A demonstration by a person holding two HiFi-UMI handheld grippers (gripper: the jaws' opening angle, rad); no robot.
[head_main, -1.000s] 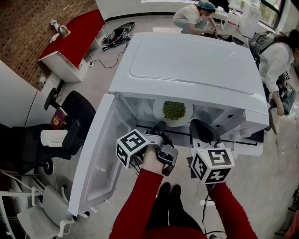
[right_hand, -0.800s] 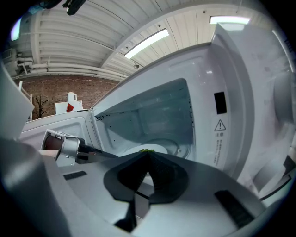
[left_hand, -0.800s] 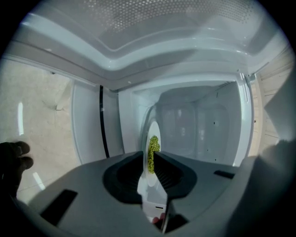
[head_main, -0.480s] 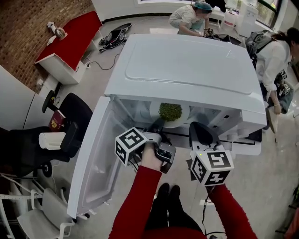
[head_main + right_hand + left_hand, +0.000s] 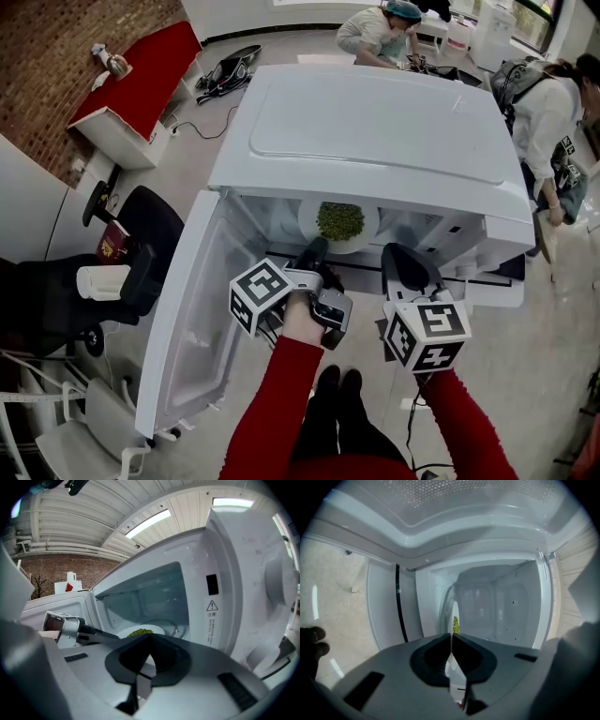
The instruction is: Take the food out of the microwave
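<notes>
A white plate [image 5: 361, 242] of green peas [image 5: 339, 221] sits inside the open white microwave [image 5: 375, 131]. Its door [image 5: 202, 319] swings out to the left. My left gripper [image 5: 314, 247] reaches into the cavity, and its jaws are closing on the plate's near rim. In the left gripper view the plate [image 5: 455, 613] shows edge-on, with its thin rim pinched between the jaw tips of the left gripper [image 5: 451, 638]. My right gripper [image 5: 397, 255] hovers just outside the opening to the right, shut and holding nothing. The right gripper view shows that gripper [image 5: 149, 638] with the plate [image 5: 140, 632] beyond it.
The microwave's control panel [image 5: 243, 588] stands right of the cavity. On the floor at the left are a black office chair [image 5: 141, 234] and a red-topped table [image 5: 141, 84]. Two people [image 5: 553, 122] work behind the microwave, and cables [image 5: 230, 70] lie on the floor there.
The left gripper's tip stays at the plate's near rim and the right gripper keeps its place. Only the head view has shifted slightly.
</notes>
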